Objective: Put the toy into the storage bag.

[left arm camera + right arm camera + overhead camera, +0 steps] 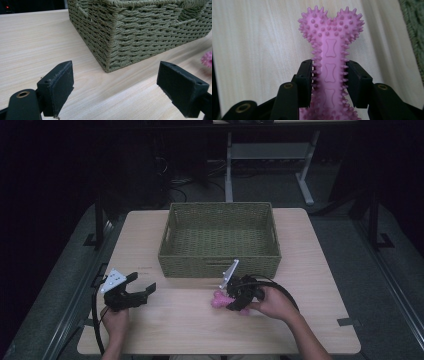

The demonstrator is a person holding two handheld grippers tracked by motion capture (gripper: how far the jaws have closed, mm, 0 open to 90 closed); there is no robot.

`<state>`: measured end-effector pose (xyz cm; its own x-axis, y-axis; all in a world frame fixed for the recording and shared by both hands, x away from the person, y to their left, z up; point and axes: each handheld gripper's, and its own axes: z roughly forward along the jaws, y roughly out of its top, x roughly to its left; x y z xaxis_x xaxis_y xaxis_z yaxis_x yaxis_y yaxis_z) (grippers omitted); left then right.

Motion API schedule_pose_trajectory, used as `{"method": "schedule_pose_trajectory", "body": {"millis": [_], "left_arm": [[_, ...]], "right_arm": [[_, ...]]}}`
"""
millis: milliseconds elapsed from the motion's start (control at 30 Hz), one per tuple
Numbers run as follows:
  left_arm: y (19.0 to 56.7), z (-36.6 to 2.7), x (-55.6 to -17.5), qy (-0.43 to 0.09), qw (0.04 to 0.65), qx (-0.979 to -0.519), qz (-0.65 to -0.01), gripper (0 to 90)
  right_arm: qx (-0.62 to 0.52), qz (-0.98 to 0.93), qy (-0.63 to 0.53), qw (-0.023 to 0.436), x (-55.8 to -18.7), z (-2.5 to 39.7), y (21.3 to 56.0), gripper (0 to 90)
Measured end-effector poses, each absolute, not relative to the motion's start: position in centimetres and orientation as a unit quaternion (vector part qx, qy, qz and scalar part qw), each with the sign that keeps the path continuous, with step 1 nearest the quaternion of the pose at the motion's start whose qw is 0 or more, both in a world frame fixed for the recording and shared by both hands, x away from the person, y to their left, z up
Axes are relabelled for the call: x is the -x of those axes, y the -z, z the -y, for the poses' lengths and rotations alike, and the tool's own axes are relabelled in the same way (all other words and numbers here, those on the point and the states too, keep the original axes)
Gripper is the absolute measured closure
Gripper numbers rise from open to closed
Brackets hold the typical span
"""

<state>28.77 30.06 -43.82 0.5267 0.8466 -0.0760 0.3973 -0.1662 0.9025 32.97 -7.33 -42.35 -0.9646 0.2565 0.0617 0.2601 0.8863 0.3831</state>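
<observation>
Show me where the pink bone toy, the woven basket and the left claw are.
pink bone toy (331,47): right gripper view, on its shaft.
woven basket (220,261): high view, on its front wall.
left claw (115,91): left gripper view, midway between its fingertips.

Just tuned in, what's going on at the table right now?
A person works two handheld grippers at a wooden table. The right gripper is shut on the shaft of a pink spiky bone toy, low over the table just in front of the woven basket. The left gripper is open, holding nothing, near the basket's corner. The basket looks empty.
</observation>
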Motion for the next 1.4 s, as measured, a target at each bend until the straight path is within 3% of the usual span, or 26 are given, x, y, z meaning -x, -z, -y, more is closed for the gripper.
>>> {"method": "schedule_pose_trajectory", "body": {"millis": [700,1400], "left_arm": [[43.9,-30.0,-28.8,-0.230,0.482,-0.729,-0.427,13.6],[43.9,-29.9,-28.9,-0.232,0.481,-0.730,-0.427,13.6]], "right_arm": [[0.136,0.961,0.241,0.025,-35.4,10.8,37.0,58.2],[0.131,0.955,0.263,0.029,-37.7,11.5,33.7,58.2]]}}
